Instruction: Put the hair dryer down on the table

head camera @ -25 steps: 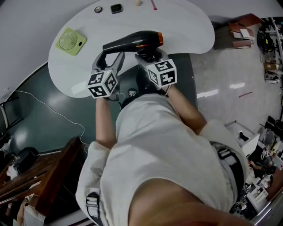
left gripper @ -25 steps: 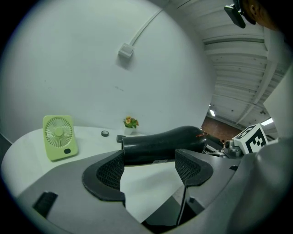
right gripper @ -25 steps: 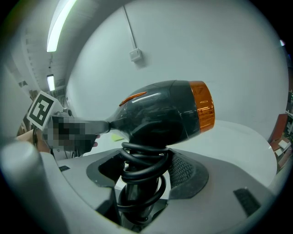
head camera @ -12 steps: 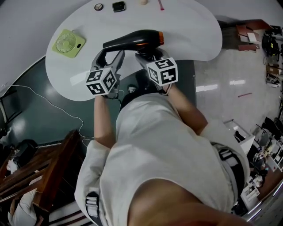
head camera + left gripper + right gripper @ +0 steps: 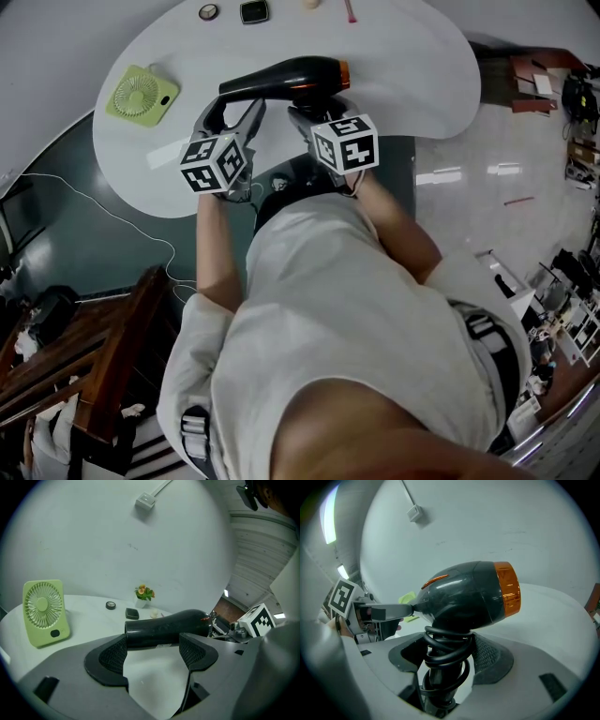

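Surface: white table with rounded lobes, filling the upper part of the head view. Left of it is a dark green floor with a thin white cable trailing across. Right of it is glossy pale tile, with cluttered goods along the right edge. Brown wooden furniture sits at lower left. In the left gripper view a plain white wall stands behind the table, with a small wall box and its lead at the top. On the table: a light-green desk fan at upper left, standing upright. A small round dark object, a black square object and a pink stick lie along the far edge. Containers: one small white pot by the far edge, holding orange flowers and green leaves. Task object: black hair dryer with an orange rear ring, at upper centre, raised over the near part of the table, barrel level and nozzle pointing frame-left. The right gripper is clamped on the dryer's handle, with the black cord coiled round the handle between the pads. The left gripper has its jaws spread and grips nothing. The barrel crosses just beyond its pad tips; contact not determinable.
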Demonstrator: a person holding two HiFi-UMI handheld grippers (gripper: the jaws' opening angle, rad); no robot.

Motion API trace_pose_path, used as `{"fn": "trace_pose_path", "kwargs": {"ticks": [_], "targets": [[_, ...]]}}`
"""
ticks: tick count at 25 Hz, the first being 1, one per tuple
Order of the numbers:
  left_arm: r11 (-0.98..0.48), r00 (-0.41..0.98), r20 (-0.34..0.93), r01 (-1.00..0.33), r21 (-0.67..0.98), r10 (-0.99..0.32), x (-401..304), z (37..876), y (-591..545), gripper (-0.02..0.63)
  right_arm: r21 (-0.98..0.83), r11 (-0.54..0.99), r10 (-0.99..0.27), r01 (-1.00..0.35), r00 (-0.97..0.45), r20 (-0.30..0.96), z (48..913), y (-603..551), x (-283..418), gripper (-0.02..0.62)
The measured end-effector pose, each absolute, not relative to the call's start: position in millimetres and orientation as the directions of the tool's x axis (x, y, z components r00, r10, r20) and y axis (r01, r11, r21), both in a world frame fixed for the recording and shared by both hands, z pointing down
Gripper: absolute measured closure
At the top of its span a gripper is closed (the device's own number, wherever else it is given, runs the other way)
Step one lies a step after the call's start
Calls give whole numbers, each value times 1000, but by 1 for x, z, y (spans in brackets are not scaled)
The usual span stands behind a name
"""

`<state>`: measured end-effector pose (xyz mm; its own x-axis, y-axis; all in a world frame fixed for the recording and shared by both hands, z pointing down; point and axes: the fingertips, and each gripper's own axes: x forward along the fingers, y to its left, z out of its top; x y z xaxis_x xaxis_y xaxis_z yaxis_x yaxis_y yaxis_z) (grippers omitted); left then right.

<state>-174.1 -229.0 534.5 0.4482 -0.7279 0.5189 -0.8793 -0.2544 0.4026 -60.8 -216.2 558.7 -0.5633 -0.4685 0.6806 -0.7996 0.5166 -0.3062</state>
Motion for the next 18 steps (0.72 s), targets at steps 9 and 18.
{"fn": "trace_pose_path", "kwargs": {"ticks": [9, 18], "targets": [[-252, 450, 533, -879, 404, -717, -172, 543, -257, 244, -322, 500, -457, -804, -561, 690, 568, -243, -59, 313], [-232, 439, 552, -885, 405, -709, -168, 556, -282, 244, -345, 491, -435, -800, -568, 699, 581, -268, -55, 313]]}}
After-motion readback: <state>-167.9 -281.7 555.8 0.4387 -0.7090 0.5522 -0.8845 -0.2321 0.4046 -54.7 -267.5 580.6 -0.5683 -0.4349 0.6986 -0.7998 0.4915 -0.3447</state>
